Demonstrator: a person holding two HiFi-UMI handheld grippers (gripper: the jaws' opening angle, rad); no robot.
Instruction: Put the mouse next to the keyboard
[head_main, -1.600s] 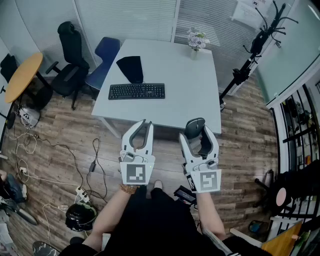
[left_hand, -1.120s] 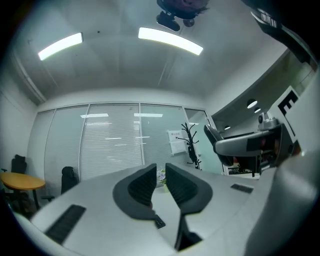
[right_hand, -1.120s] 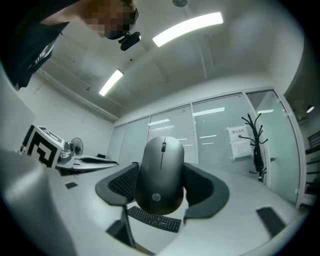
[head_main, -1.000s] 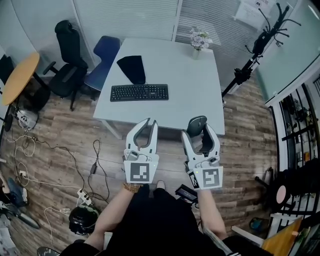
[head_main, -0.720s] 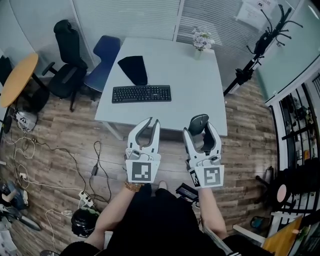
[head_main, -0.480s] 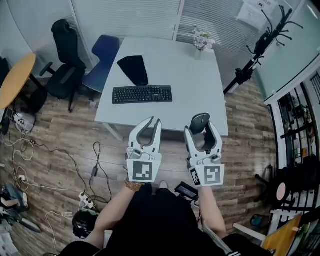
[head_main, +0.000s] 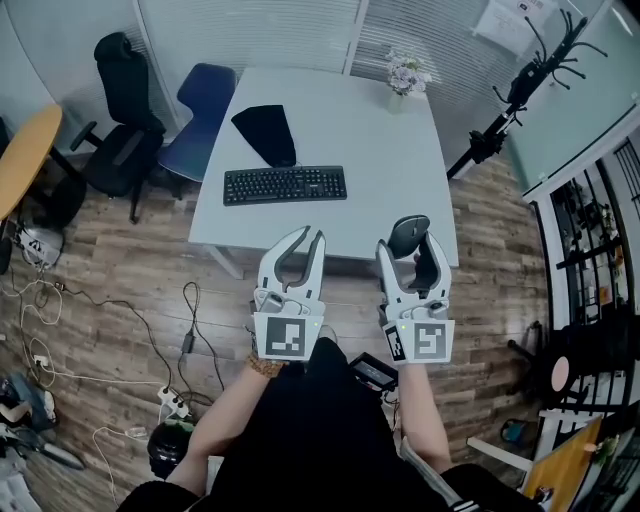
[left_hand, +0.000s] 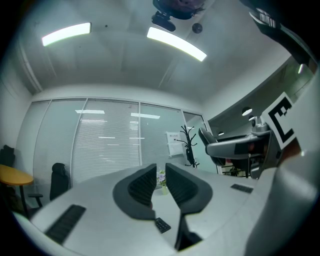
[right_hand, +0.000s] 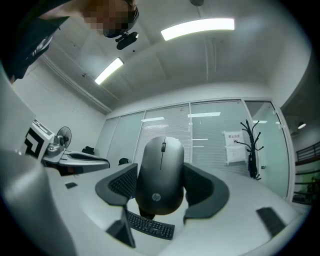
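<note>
**A:** Far left?

**B:** Black office chair (head_main: 120, 125), then a blue chair (head_main: 203, 110) at the white table's (head_main: 385, 165) left edge.

**A:** On the table?

**B:** Black cloth (head_main: 266, 133) at the back left. Keyboard (head_main: 285, 185) just in front of it, lying along the near edge. Small vase of flowers (head_main: 405, 77) at the far right corner.

**A:** Left gripper?

**B:** Left gripper (head_main: 309, 236) is held off the table's near edge, below the keyboard in the head view. Jaws nearly together with a narrow slit between them. Nothing between them.

**A:** Right one?

**B:** Right gripper (head_main: 410, 243) is beside it, level with it. Jaws wide, clamped on the sides of the mouse (right_hand: 161, 175). The mouse is dark grey, with its wheel end pointing away.

**A:** Mouse against keyboard?

**B:** Well apart. The mouse shows over the table's near right corner, off the surface. The keyboard sits left of centre.

**A:** Further right?

**B:** Black coat stand (head_main: 520, 75) on the wood floor.
</note>
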